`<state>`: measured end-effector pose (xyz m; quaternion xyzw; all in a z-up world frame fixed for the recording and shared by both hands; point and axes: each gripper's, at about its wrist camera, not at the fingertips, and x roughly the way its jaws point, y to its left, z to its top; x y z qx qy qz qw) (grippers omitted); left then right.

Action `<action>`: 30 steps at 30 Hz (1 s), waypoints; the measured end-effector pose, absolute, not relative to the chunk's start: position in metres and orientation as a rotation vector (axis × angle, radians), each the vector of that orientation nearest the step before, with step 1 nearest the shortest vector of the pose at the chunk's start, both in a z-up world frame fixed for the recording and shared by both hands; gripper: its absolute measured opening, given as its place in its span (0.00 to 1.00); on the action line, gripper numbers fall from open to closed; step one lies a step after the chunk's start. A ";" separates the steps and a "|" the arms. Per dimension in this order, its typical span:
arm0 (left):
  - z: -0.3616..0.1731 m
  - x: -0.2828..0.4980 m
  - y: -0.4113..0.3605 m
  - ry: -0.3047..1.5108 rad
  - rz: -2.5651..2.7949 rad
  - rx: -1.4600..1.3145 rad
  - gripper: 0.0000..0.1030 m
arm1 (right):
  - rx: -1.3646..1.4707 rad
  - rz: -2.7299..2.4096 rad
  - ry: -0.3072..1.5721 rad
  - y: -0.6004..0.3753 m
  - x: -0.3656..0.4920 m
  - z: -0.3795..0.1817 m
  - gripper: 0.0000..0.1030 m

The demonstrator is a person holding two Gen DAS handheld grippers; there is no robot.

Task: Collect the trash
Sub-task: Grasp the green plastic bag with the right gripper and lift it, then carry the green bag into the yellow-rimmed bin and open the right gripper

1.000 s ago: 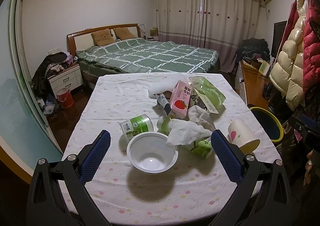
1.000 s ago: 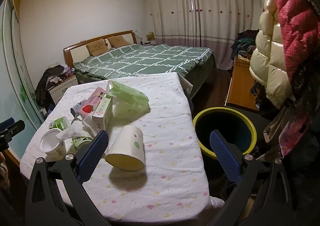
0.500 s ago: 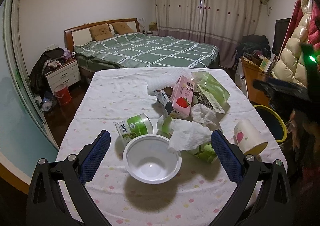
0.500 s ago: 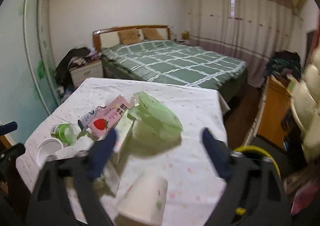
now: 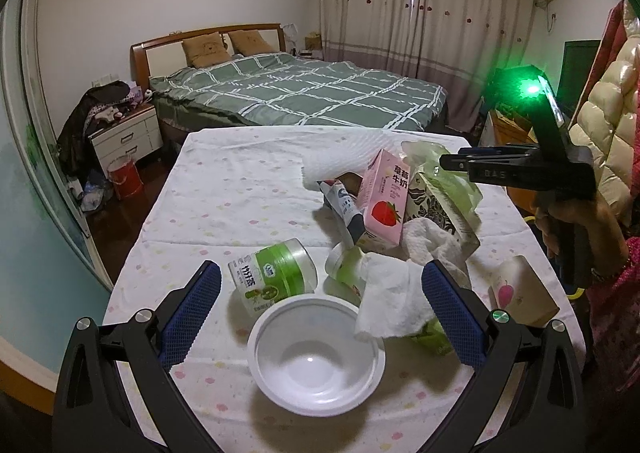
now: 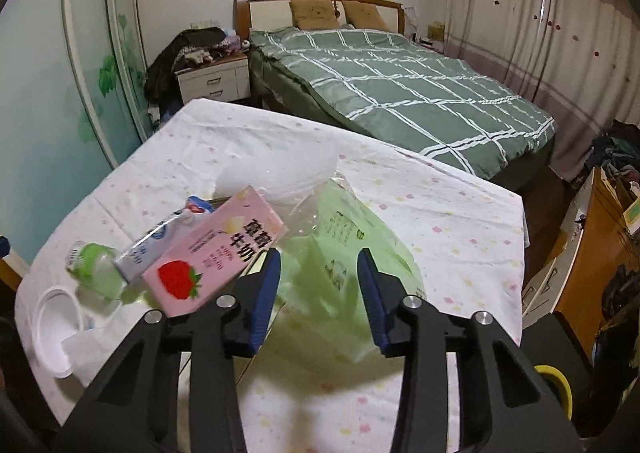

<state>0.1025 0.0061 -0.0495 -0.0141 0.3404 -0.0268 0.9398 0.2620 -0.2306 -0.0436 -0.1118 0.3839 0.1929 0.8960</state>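
Trash is piled on a table with a dotted white cloth (image 5: 240, 189). A white plastic bowl (image 5: 316, 357) lies between the pads of my open left gripper (image 5: 324, 305). Behind it are a green-lidded jar (image 5: 276, 277), crumpled white tissue (image 5: 392, 305), a pink strawberry milk carton (image 5: 386, 197) and a paper cup (image 5: 520, 293). My right gripper (image 6: 319, 297) is half closed, its pads on either side of a light green plastic bag (image 6: 344, 249), beside the pink carton (image 6: 216, 253). I cannot tell if the pads touch the bag.
A yellow-rimmed bin (image 6: 556, 377) shows at the table's right side, mostly hidden. A bed (image 5: 296, 93) stands beyond the table, a nightstand (image 5: 124, 137) and red bucket (image 5: 126, 177) to the left, a wooden cabinet (image 6: 592, 253) and hanging coats (image 5: 608, 125) to the right.
My right gripper swung left from the bin and cup to the green bag and narrowed its jaws. My left gripper moved slightly closer to the bowl.
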 end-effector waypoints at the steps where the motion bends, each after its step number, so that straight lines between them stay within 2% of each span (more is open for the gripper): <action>1: -0.051 0.105 0.006 0.698 -0.055 -0.030 0.96 | -0.229 0.403 0.804 -0.232 0.264 -0.045 0.28; 3: -0.054 0.111 0.007 0.709 -0.057 -0.036 0.96 | -0.222 0.405 0.816 -0.234 0.270 -0.048 0.11; 7: -0.058 0.114 0.007 0.721 -0.061 -0.043 0.96 | -0.226 0.404 0.780 -0.238 0.267 -0.044 0.02; 20: -0.055 0.110 -0.005 0.707 -0.100 -0.035 0.96 | -0.099 0.353 0.594 -0.307 0.202 0.021 0.01; 25: -0.049 0.104 -0.020 0.696 -0.133 -0.016 0.96 | -0.043 0.235 0.597 -0.364 0.180 0.017 0.01; 30: -0.049 0.103 -0.041 0.695 -0.178 0.001 0.96 | 0.017 0.100 0.649 -0.424 0.171 -0.011 0.01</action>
